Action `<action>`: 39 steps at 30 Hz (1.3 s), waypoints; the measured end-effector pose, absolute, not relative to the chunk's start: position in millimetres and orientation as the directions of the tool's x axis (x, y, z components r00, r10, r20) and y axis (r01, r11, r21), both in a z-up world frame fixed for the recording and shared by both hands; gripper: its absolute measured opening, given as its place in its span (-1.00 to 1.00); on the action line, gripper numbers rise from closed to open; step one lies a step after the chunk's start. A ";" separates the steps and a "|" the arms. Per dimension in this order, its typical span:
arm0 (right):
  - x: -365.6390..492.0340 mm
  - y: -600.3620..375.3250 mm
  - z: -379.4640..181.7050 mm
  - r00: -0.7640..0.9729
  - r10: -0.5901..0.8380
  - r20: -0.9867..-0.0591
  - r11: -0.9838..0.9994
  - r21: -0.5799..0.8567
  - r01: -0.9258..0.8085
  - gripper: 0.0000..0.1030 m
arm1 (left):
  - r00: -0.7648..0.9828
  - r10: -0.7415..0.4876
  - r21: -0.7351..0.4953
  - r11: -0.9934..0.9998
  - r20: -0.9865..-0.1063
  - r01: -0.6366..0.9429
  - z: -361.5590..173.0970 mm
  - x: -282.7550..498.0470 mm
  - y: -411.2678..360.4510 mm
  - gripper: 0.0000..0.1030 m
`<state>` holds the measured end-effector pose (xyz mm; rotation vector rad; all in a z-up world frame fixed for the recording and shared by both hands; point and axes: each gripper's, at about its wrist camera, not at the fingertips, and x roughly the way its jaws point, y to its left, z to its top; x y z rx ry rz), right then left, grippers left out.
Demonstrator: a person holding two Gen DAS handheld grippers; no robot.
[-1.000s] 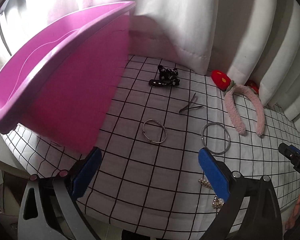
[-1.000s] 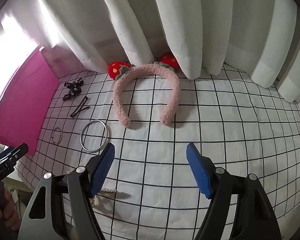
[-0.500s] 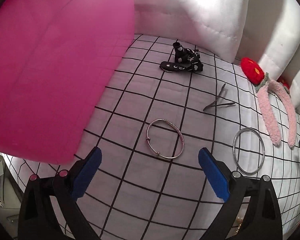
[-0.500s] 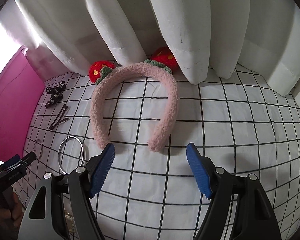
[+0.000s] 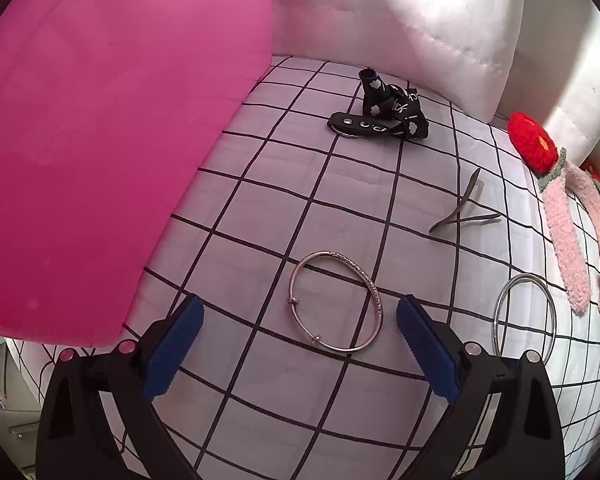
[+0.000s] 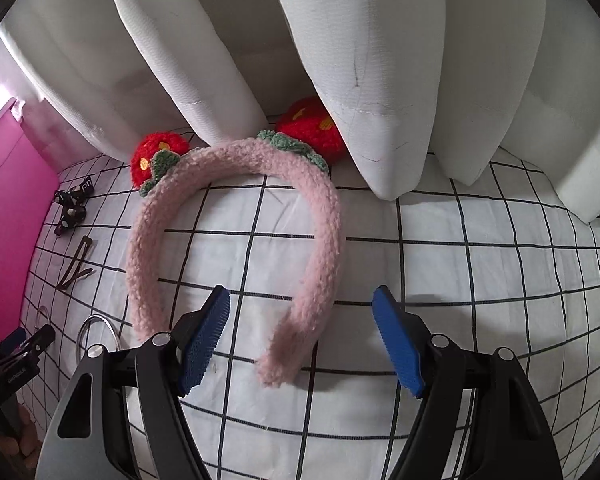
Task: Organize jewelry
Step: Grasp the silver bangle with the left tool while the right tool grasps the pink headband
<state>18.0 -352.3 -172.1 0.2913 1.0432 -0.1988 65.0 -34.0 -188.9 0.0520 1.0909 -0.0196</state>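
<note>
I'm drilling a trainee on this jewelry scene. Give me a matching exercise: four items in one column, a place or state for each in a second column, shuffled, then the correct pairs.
Column one:
1. engraved bangle
2. fuzzy pink headband
3. black printed bow clip
4. plain silver ring

Column two:
A. one end lies between the right gripper's open fingers
B. far back on the checked cloth, near the white curtain
C. lies flat between the left gripper's open fingers
D. just off the left gripper's right finger, beside the headband's ends

Pairs: 1-C, 2-A, 3-B, 4-D
</note>
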 end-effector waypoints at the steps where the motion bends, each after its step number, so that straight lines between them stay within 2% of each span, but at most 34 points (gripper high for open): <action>1: 21.8 -353.3 -174.3 0.486 -0.029 -0.873 0.945 0.134 0.298 0.38 | 0.463 0.008 0.030 0.999 -0.886 0.040 -188.6 65.1 -34.4 0.86; 8: 47.6 -356.0 -181.9 0.487 -0.056 -0.872 0.956 0.095 0.279 0.38 | 0.473 -0.011 0.004 1.000 -0.881 0.031 -190.6 69.6 -34.6 0.89; 13: 67.2 -350.5 -187.3 0.496 -0.113 -0.861 0.969 0.016 0.248 0.41 | 0.496 -0.016 -0.001 1.000 -0.868 0.031 -194.4 73.1 -34.7 0.89; 19: 70.0 -351.3 -191.0 0.529 -0.116 -0.841 0.971 0.015 0.237 0.42 | 0.528 -0.006 0.003 1.000 -0.849 0.017 -195.2 69.4 -37.1 0.88; 21: 63.4 -347.2 -190.5 0.534 -0.111 -0.838 0.973 0.017 0.230 0.34 | 0.533 -0.007 0.003 1.000 -0.846 0.017 -193.5 66.3 -38.6 0.82; 22: 62.9 -344.9 -190.1 0.537 -0.108 -0.837 0.975 0.015 0.221 0.21 | 0.536 -0.011 0.001 1.000 -0.844 0.023 -192.6 64.7 -40.1 0.72; 23: 59.8 -340.6 -189.6 0.542 -0.107 -0.834 0.978 0.011 0.210 -0.01 | 0.540 -0.018 0.001 0.999 -0.842 0.034 -190.6 60.6 -42.0 0.66; 24: 57.2 -333.2 -190.3 0.543 -0.108 -0.833 0.979 0.006 0.205 -0.09 | 0.544 -0.027 0.000 0.999 -0.839 0.049 -189.6 59.2 -45.0 0.51; 25: 54.7 -328.5 -190.6 0.546 -0.107 -0.831 0.979 0.008 0.204 -0.36 | 0.547 -0.036 -0.001 0.998 -0.836 0.064 -187.5 54.8 -47.6 0.32; 26: 53.2 -327.7 -190.4 0.547 -0.111 -0.830 0.978 0.007 0.208 -0.66 | 0.549 -0.045 -0.002 0.997 -0.835 0.079 -186.1 53.2 -50.5 0.21; 27: 50.9 -328.8 -190.1 0.548 -0.108 -0.830 0.977 0.013 0.212 -0.76 | 0.551 -0.051 -0.002 0.996 -0.833 0.089 -184.7 51.7 -52.0 -0.06; 28: 48.7 -330.2 -190.2 0.552 -0.096 -0.829 0.976 0.031 0.215 -0.76 | 0.549 -0.056 -0.003 0.995 -0.834 0.097 -183.8 50.7 -53.7 -0.12; 39: 19.3 -337.0 -171.7 0.613 -0.050 -0.789 0.970 0.109 0.219 -0.81 | 0.556 -0.107 -0.047 0.992 -0.825 0.120 -166.9 40.5 -51.1 -0.13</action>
